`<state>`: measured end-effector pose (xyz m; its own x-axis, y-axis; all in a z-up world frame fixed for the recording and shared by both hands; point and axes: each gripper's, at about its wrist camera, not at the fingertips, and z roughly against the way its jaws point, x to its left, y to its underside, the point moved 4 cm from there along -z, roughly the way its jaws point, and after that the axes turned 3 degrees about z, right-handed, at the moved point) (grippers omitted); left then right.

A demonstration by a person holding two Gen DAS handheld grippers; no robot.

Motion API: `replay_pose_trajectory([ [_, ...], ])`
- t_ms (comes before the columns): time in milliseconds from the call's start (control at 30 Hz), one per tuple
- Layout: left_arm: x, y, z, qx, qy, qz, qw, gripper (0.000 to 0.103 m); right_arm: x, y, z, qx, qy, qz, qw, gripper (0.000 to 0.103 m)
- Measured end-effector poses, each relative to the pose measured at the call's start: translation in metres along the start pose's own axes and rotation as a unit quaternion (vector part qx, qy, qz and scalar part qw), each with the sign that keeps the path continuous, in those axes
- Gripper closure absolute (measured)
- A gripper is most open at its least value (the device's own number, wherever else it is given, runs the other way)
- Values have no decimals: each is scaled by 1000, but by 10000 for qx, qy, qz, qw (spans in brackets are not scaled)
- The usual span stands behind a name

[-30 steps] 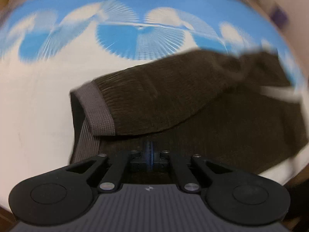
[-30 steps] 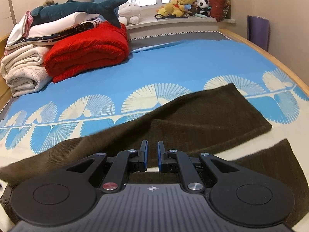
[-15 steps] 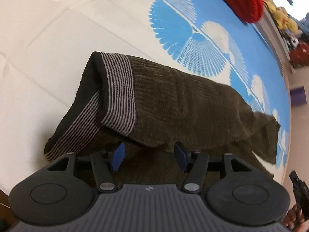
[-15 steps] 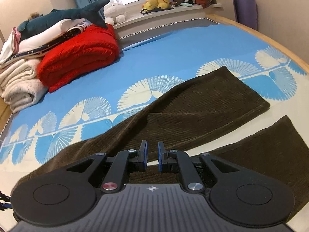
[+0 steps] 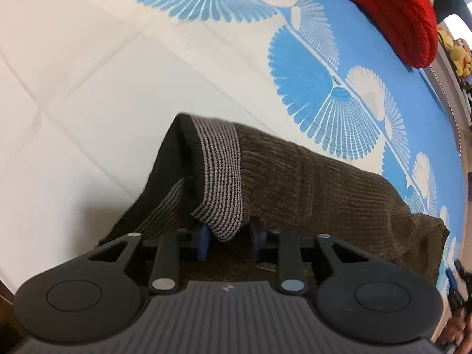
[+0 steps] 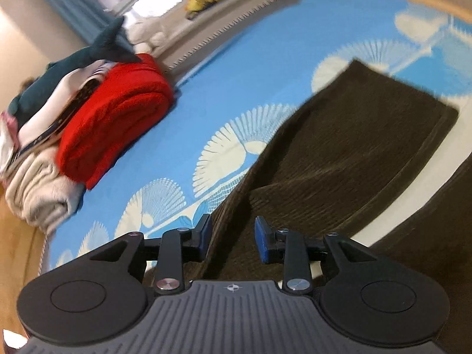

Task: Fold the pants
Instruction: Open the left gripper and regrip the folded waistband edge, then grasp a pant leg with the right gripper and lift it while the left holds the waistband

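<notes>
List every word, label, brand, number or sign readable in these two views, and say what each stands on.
No readable text in either view.
Left gripper body: a small emblem, no letters.
Right gripper body: a small cross-shaped emblem, no letters.
Pants, bedsheet, red blanket: no labels visible.

One pair of pants point(image 6: 339, 147), with two legs showing at right in the right wrist view. One striped waistband point(image 5: 221, 177), centre of the left wrist view. One red blanket point(image 6: 118, 118) at left. One shark toy point(image 6: 88, 62), upper left. Two grippers point(image 5: 228, 242) point(image 6: 233, 236), one per view.
</notes>
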<state>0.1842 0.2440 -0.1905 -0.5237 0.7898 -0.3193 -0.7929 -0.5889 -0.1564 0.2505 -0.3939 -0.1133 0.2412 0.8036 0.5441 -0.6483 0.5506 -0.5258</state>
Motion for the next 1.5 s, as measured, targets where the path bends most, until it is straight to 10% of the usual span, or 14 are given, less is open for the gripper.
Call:
replay_pose_trajectory([
  [267,-15,-7,20,-665,-234,-321,9970,80,-8,-16,-76,-67,-31,-410,9991,68],
  [633,-14,-13,13,-570,-259,-408,9972,80,-40,-42,-134,-206,132,-911,9955,68],
  [800,-17,-12,11,-554,-332,-520,9966,80,-39,-44,-139,-226,28,-821,9964,97],
  [1167,-8,-5,47,-953,-53,-573,9938,83,-10,-40,26,-792,389,-308,9956,99],
  [1367,11,25,84,-1371,-141,-1104,9843,85,-28,53,162,-1126,980,174,9886,103],
  [1500,31,41,71,-747,-156,-1342,9880,84,-68,121,174,-417,1275,334,9904,103],
])
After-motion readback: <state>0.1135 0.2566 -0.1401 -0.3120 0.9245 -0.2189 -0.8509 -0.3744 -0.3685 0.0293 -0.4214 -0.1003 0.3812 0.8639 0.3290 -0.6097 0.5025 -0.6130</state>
